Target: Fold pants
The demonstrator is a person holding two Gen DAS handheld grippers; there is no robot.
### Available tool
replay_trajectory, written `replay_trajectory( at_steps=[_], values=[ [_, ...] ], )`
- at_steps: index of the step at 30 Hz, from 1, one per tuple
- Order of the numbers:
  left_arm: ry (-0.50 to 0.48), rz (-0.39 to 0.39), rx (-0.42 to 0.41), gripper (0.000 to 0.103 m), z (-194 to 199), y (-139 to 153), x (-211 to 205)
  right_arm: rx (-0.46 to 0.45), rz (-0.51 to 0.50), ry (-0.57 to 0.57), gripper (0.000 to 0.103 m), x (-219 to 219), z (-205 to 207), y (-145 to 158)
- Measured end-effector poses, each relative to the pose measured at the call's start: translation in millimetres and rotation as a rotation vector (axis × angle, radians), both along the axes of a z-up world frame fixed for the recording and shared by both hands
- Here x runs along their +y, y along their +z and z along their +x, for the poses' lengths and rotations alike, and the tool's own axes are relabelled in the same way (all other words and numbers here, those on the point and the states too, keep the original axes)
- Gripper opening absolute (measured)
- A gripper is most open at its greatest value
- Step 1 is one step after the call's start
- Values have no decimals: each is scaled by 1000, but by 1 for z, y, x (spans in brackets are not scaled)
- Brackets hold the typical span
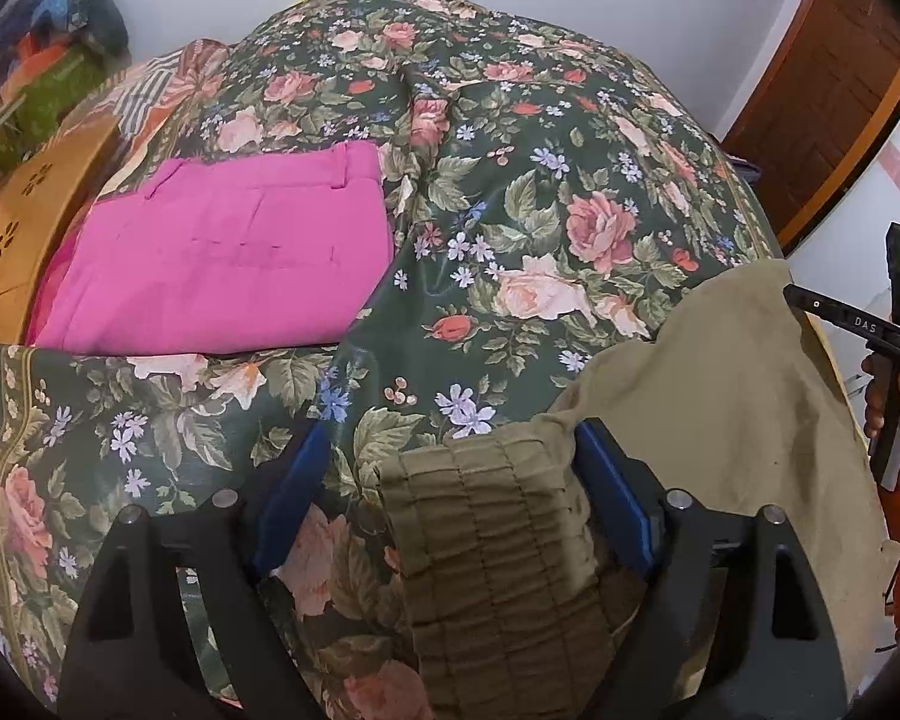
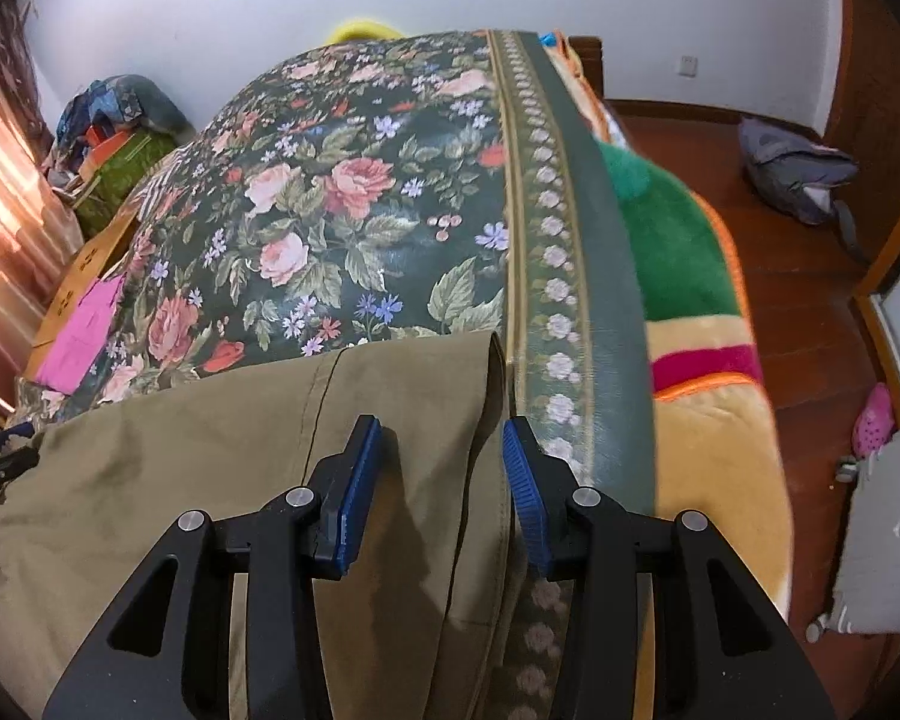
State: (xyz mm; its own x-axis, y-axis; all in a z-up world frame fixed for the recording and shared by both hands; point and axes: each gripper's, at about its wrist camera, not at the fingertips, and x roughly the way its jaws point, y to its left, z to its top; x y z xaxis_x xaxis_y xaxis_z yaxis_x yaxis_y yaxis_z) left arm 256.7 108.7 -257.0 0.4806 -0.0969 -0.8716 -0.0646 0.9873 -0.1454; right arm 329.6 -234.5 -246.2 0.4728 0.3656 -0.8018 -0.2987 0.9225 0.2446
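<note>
Olive pants (image 1: pixel 720 396) lie spread on the floral bedspread (image 1: pixel 510 180). Their gathered elastic waistband (image 1: pixel 486 528) sits between the blue pads of my left gripper (image 1: pixel 453 429), whose jaws stand wide, with a clear gap on the left side. In the right wrist view the other end of the olive pants (image 2: pixel 210 480) lies flat near the bed's side. A folded edge of it runs between the pads of my right gripper (image 2: pixel 441 423). Those jaws are partly apart and do not squeeze the cloth.
Folded pink pants (image 1: pixel 222 252) rest at the bedspread's left, next to a wooden board (image 1: pixel 12 228). A green and yellow plush blanket (image 2: pixel 690 276) hangs over the bed's right side above a wooden floor (image 2: pixel 810 312). A pile of clothes (image 2: pixel 114 120) sits at the far left.
</note>
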Motion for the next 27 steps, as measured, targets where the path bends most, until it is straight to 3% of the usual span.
replay_trajectory(
  at_steps=[1,2,4,10,14,22,27],
  values=[
    [2,0,0,87,0,-1,0,4,7,4,37,0,1,-2],
    [6,1,-1,88,0,-1,1,1,22,7,27,-1,2,-3],
    [12,3,-2,89,0,-2,1,3,39,13,17,-2,2,-4],
    [23,22,-17,90,-2,-3,0,-61,-9,25,7,3,-5,-1],
    [22,70,-39,90,-1,0,-1,-123,-63,15,6,5,-8,4],
    [52,72,-23,90,7,-6,5,-154,-130,0,6,9,-1,2],
    [31,142,-46,90,0,18,-1,-124,-123,-16,12,7,-5,17]
  ],
)
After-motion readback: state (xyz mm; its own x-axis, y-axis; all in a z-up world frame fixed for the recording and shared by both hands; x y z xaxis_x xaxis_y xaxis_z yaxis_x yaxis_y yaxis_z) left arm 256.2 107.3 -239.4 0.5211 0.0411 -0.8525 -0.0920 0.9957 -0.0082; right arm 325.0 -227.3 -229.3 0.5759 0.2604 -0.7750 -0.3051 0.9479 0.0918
